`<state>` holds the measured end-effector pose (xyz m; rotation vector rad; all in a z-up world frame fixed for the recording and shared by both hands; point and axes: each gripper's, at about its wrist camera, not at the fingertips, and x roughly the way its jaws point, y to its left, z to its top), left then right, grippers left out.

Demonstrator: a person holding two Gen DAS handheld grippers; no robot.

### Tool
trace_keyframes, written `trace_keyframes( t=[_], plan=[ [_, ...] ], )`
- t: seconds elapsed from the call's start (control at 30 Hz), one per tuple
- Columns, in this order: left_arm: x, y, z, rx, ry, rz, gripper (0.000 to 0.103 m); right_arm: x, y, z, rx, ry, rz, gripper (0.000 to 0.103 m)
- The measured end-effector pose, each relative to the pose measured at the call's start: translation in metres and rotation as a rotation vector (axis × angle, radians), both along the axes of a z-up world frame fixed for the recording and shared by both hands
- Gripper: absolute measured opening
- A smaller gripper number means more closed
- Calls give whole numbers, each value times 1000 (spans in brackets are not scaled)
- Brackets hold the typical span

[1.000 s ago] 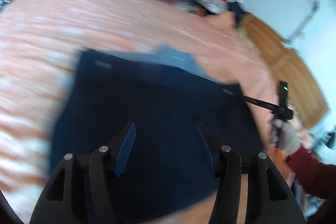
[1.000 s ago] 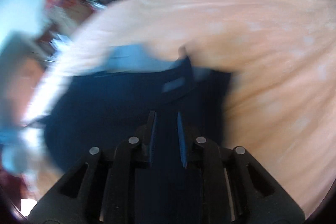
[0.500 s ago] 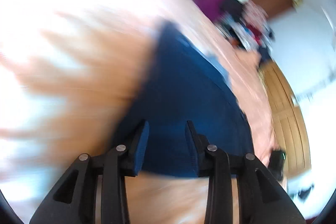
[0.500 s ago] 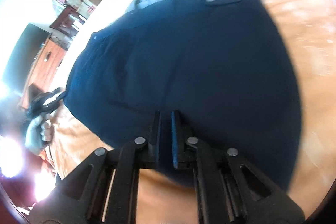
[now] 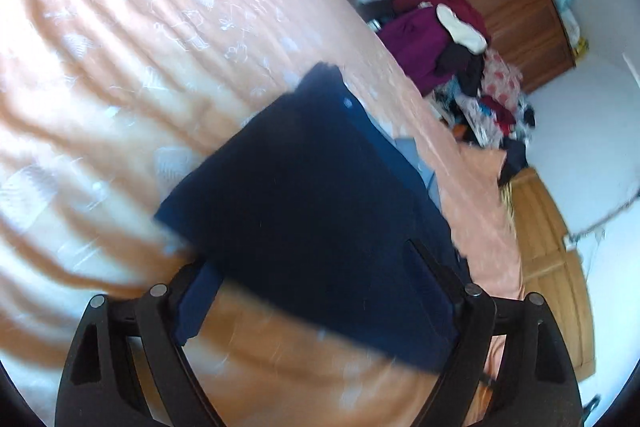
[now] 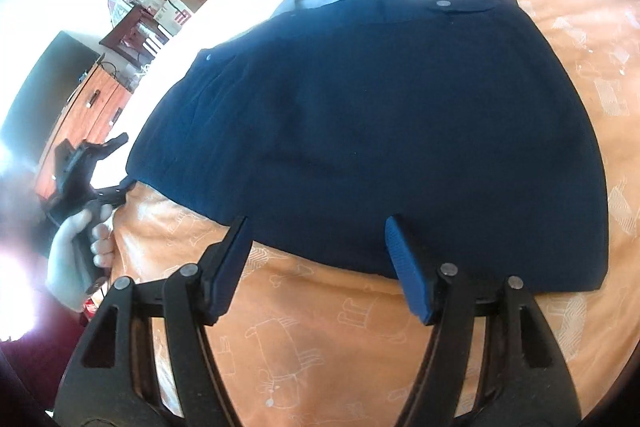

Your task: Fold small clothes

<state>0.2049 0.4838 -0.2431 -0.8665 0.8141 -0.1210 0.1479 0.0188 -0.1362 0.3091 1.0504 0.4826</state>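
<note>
- left hand-held gripper (image 5: 316,291): fingers spread wide over the near edge of the navy garment (image 5: 320,195), gripping nothing. Its right finger is hard to pick out against the dark cloth, and this view is blurry
- right hand-held gripper (image 6: 320,259): fingers also wide apart now. Half a second ago they were nearly together
- garment lies flat on the orange bedspread (image 6: 320,339), a light grey-blue layer peeking out at its far edge, small buttons visible

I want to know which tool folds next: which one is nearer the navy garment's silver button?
Right, I judge. The right tool hangs open over the navy garment hem, opposite the silver button. The left tool sits off the garment's side edge, seemingly farther.
</note>
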Motion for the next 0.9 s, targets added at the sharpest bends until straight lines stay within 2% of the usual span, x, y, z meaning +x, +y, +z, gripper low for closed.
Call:
trace_keyframes(
  t=[0.17,0.27,0.33,0.4,0.47,0.53,0.57,0.63,0.67,0.73,0.77,0.8,0.9],
  plan=[
    [10,4,-8,-12,-57,117,90,-2,5,1,-21,-8,2,67],
    [19,6,-10,-28,-64,135,90,-3,14,11,-17,-16,27,68],
    [23,7,-7,-22,-71,122,75,-4,23,26,-15,-43,53,68],
    [35,7,-13,-35,-32,114,38,-1,33,42,-2,-69,78,68],
    [41,9,-21,-57,-10,125,21,12,43,57,31,-77,91,68],
    [45,10,-24,-59,-9,123,12,35,57,65,36,-80,111,68],
    [46,6,-18,-29,-34,111,1,51,67,69,37,-90,127,68],
    [47,-14,8,109,-107,55,1,89,91,80,53,-100,170,69],
    [49,-28,21,170,-143,11,1,117,108,84,88,-77,214,73],
    [51,-54,39,276,-191,-62,1,159,136,89,116,-48,255,74],
    [51,-64,45,317,-212,-89,1,174,149,90,123,-33,288,80],
    [52,-72,50,350,-231,-110,1,196,171,87,136,9,347,80],
    [51,-83,58,403,-251,-145,2,231,231,82,95,84,442,84]
  ],
)
